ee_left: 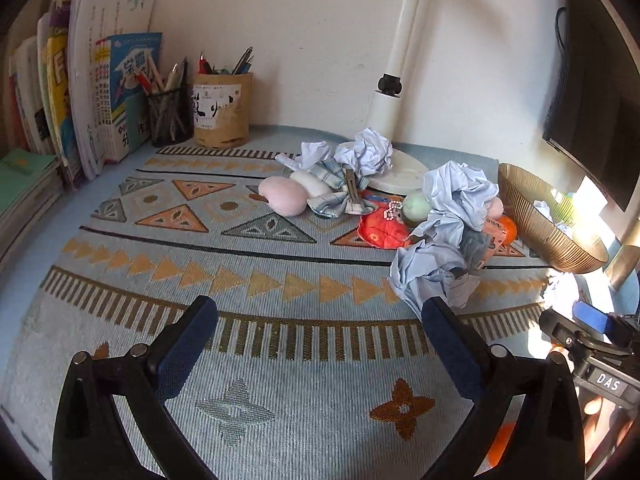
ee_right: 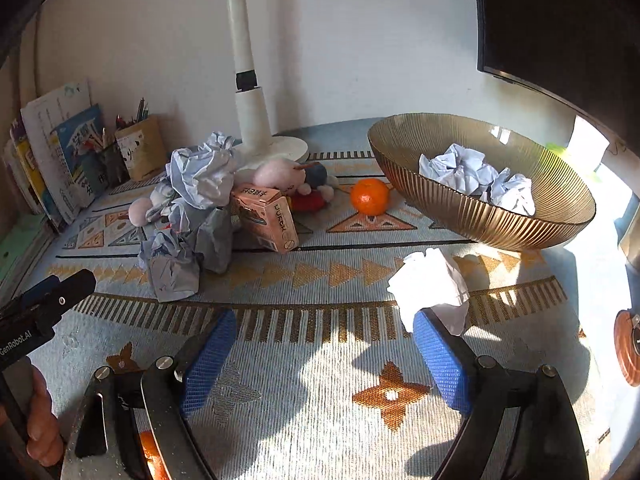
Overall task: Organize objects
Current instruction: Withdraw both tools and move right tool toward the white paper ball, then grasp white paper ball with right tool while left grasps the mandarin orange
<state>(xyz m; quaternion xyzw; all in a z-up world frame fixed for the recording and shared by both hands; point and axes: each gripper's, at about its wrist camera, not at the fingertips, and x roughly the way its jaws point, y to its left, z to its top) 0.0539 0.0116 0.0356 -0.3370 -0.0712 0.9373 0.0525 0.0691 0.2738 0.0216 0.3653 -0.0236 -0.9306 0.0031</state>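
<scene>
Both sets of tongs stand wide apart with nothing between the pads; the left tongs point(ee_left: 320, 344) hang over bare patterned mat point(ee_left: 280, 360) and the right tongs point(ee_right: 320, 356) likewise, so my reading is a gap between pickups, with no object in hand.

The ribbed bowl point(ee_right: 404, 160) serves as the landmark; it already holds two crumpled paper balls point(ee_right: 460, 170), which suggests paper waste is being gathered there. One white paper ball point(ee_right: 428, 280) lies on the mat just in front of the bowl, close beyond the right tongs' right pad; I judge it the likeliest next target. That would call for bringing the right tongs forward and a little to the right, closing on the wad gently since it crushes easily, then lifting over the bowl's near rim.

Left of the bowl sits an orange point(ee_right: 369, 196); further left a heap of bluish crumpled paper point(ee_right: 200, 178), a small carton point(ee_right: 268, 216) and soft toys point(ee_right: 280, 174) crowd around the lamp base point(ee_right: 280, 146); the left tongs face that heap.

Hard to make out: the items under the heap overlap, so their count is unclear; glare washes out the desk to the right of the bowl; an orange shape beneath the right tongs is cut off and unidentifiable; the lamp's head is out of frame.
</scene>
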